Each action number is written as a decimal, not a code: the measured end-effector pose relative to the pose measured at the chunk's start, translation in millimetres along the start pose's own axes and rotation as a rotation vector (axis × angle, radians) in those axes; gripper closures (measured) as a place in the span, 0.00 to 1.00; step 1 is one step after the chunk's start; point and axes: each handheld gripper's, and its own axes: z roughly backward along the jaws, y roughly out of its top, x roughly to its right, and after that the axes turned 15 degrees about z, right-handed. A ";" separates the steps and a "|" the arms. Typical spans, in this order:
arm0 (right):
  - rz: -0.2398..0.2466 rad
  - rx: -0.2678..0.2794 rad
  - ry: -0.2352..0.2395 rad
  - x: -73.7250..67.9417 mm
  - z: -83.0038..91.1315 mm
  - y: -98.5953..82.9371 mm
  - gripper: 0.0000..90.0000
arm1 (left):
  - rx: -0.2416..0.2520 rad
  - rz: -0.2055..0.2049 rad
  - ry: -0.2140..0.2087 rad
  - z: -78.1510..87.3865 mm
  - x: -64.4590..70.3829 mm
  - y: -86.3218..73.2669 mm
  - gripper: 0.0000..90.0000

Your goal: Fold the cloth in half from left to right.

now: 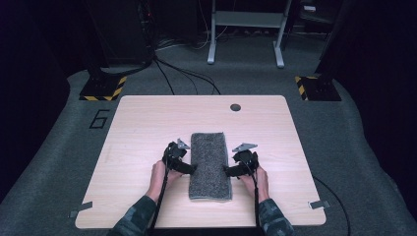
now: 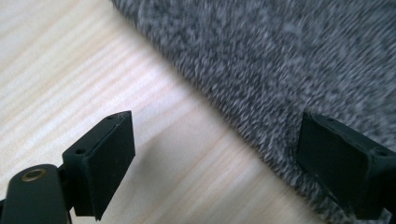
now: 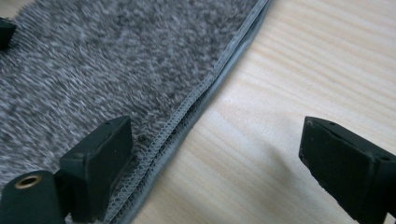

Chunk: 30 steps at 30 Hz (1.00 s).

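A grey folded towel [image 1: 210, 165] lies lengthwise in the middle of the wooden table [image 1: 142, 123]. My left gripper [image 1: 191, 168] is at the towel's left edge and my right gripper [image 1: 227, 170] at its right edge, both low over the table. In the left gripper view the gripper [image 2: 215, 158] is open, one jaw over bare wood, the other over the towel [image 2: 280, 65]. In the right gripper view the gripper [image 3: 215, 163] is open astride the towel's stitched hem [image 3: 196, 102], with one jaw over the pile and one over wood.
A dark round hole [image 1: 235, 107] sits near the table's far edge. Tape strips [image 1: 80, 209] mark the near corners. Beyond the table are a metal stand [image 1: 246, 29], cables on the floor and two bases with yellow-black stripes [image 1: 104, 87].
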 end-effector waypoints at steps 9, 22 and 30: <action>0.009 -0.017 0.004 -9.0 4.6 -10.0 0.12 | 0.000 -0.020 0.010 5.6 6.3 -14.4 0.13; 0.008 0.042 0.017 2.0 11.6 7.4 0.11 | 0.066 0.009 -0.009 13.1 -1.2 11.2 0.13; -0.003 -0.023 0.019 14.0 -21.0 17.2 0.11 | 0.014 0.027 0.025 -13.4 -11.0 15.3 0.13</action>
